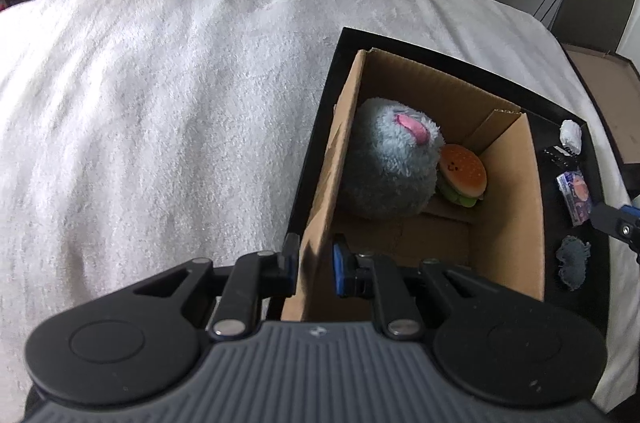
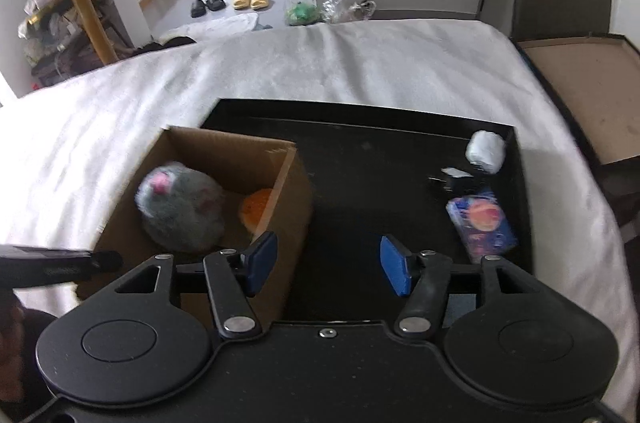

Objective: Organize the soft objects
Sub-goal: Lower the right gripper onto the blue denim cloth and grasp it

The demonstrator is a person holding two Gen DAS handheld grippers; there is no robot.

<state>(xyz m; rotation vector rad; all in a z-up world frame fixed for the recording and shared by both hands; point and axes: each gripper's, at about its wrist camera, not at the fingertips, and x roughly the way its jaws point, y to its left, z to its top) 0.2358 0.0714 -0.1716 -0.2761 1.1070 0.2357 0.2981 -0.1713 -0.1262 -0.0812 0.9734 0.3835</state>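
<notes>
Cardboard box (image 1: 508, 223) stands open-topped on the left part of a black tray (image 2: 360, 143), which lies on a white fleecy blanket (image 1: 160, 103) over a bed.

Inside the box, 2 soft toys: a grey fluffy plush (image 1: 388, 167) with a pink patch on top, pressed against the box's left wall, and a small burger plush (image 1: 464, 175) touching its right side, near the back corner flap.

On the bare tray, right of the box, well apart from it: a white soft lump (image 2: 485, 151) at the far right corner, a small dark item (image 2: 454, 181) just in front of it (too blurred to identify), then a blue and pink packet (image 2: 482, 223) nearer the camera. The left wrist view shows 1 more thing nearest of all, a dark grey fuzzy piece (image 1: 572, 263).

Left gripper (image 1: 314, 265): jaws nearly together, clamped on the near left wall of the box, 1 pad outside, the blue pad inside.

Right gripper (image 2: 328, 265): jaws apart, nothing between them, hovering over bare tray; its left pad (image 2: 262, 259) sits in front of the box's right wall. Contact with the wall cannot be told.

Beyond the bed: floor with 2 pairs of slippers (image 2: 230, 3), 1 black, 1 yellow.
</notes>
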